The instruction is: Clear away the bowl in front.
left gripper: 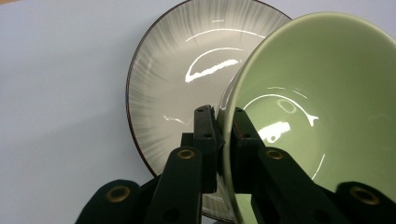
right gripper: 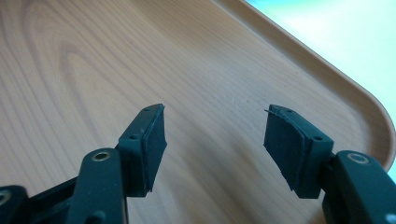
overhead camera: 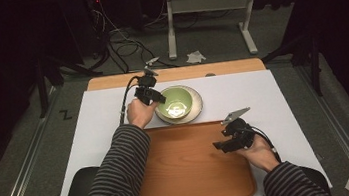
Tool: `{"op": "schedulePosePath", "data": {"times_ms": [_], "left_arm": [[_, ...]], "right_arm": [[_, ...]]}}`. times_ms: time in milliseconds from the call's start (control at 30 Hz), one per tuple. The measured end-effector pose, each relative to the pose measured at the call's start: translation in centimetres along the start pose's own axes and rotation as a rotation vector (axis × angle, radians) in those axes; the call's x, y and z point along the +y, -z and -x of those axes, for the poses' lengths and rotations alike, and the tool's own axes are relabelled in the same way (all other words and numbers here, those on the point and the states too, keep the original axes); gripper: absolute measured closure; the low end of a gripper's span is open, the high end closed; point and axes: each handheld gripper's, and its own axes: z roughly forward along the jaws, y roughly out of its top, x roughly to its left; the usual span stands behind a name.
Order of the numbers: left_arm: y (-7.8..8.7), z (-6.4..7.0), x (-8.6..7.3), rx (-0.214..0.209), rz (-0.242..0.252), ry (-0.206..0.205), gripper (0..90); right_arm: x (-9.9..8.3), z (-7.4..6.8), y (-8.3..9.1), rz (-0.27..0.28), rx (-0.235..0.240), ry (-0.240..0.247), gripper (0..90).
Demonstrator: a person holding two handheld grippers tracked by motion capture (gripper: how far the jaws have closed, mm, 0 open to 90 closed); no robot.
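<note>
A pale green bowl rests on a grey striped plate at the middle of the white table. My left gripper is shut on the bowl's left rim; in the left gripper view the green bowl tilts up off the plate, with one jaw inside the wall and one outside. My right gripper hovers open over the right part of the wooden tray; its view shows the tray's wood between empty jaws.
The white table cover has bare room left and right of the plate. A table frame, cables and paper scraps lie on the floor beyond the far edge.
</note>
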Motion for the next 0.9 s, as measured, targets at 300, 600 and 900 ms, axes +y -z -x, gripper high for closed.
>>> {"op": "schedulePosePath", "data": {"times_ms": [300, 600, 900], "left_arm": [[0.8, 0.3, 0.1, -0.020, -0.005, -0.011, 84.3], [1.4, 0.6, 0.0, -0.034, -0.014, -0.026, 84.3], [1.9, 1.0, -0.1, -0.054, -0.027, -0.028, 84.4]], "right_arm": [[0.0, 0.0, 0.0, -0.001, 0.000, 0.000, 40.0], [0.0, 0.0, -0.1, 0.003, 0.005, -0.001, 40.0], [0.0, 0.0, -0.1, 0.003, 0.006, -0.002, 40.0]]}}
